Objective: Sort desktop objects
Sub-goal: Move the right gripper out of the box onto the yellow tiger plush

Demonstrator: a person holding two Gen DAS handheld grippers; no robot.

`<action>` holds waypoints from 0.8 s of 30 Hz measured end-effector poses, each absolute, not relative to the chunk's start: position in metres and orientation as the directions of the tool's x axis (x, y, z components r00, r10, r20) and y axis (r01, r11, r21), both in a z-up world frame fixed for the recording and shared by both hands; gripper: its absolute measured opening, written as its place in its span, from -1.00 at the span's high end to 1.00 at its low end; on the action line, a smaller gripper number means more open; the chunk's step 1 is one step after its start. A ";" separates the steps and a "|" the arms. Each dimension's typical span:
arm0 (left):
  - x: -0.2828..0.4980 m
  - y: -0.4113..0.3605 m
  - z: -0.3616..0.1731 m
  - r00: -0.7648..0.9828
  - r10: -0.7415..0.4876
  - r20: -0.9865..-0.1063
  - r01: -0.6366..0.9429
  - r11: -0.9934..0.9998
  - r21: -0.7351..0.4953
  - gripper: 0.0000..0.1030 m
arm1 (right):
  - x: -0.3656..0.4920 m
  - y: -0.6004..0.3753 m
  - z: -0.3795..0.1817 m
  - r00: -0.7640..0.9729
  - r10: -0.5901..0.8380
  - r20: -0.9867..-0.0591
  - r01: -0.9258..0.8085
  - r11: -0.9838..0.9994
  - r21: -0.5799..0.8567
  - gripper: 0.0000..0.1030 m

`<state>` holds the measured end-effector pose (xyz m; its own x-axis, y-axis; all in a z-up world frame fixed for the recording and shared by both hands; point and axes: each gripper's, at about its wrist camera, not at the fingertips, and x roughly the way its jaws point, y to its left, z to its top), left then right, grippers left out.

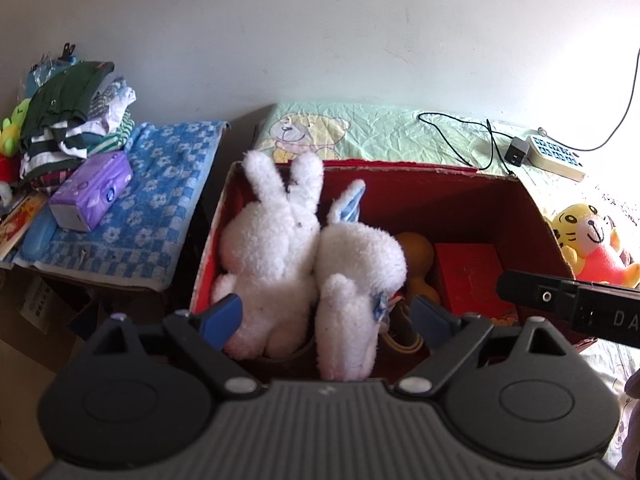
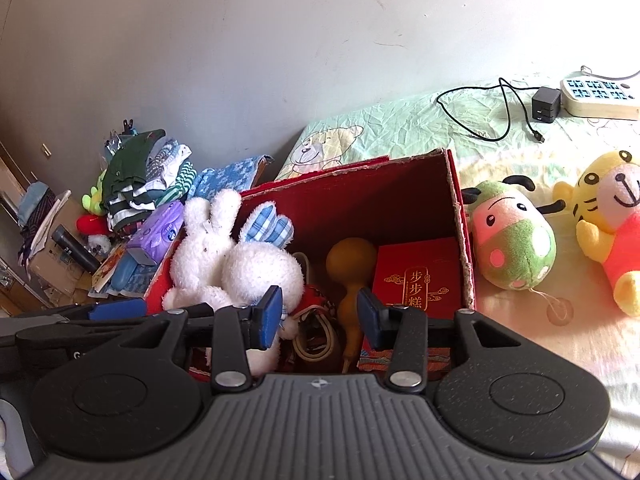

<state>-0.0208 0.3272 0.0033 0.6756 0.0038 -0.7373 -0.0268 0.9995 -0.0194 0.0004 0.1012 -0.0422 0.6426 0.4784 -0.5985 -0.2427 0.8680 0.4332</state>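
Note:
A white plush rabbit (image 1: 296,252) lies in the left part of the open red cardboard box (image 1: 460,188); it also shows in the right wrist view (image 2: 236,264). My left gripper (image 1: 326,318) is open, its blue pads on either side of the rabbit's lower body without pressing it. My right gripper (image 2: 318,316) is open and empty above the box (image 2: 464,240), over a brown gourd (image 2: 352,276) and a red gift box (image 2: 420,280). A green-pink plush (image 2: 516,240) and a yellow tiger plush (image 2: 612,216) lie on the bed right of the box.
A power strip (image 2: 600,96) with a black charger and cable lies at the back of the bed. Left of the box stand a blue towel (image 1: 160,188), a purple tissue pack (image 1: 92,192) and a clothes pile (image 1: 72,120). A belt lies in the box.

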 end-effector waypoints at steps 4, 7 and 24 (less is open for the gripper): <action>-0.023 0.311 0.013 0.692 0.017 -0.722 -0.022 1.000 0.002 -0.79 | 0.001 0.089 -0.039 0.639 0.503 -0.582 -0.254 0.852 0.457 0.13; -0.023 0.295 0.019 0.700 0.023 -0.713 -0.024 1.000 0.009 -0.79 | 0.002 0.076 -0.037 0.630 0.521 -0.576 -0.268 0.842 0.468 0.13; -0.015 0.150 0.029 0.714 -0.113 -0.691 0.159 0.987 0.003 -0.65 | -0.001 -0.062 -0.044 0.626 0.543 -0.559 -0.245 0.818 0.521 0.12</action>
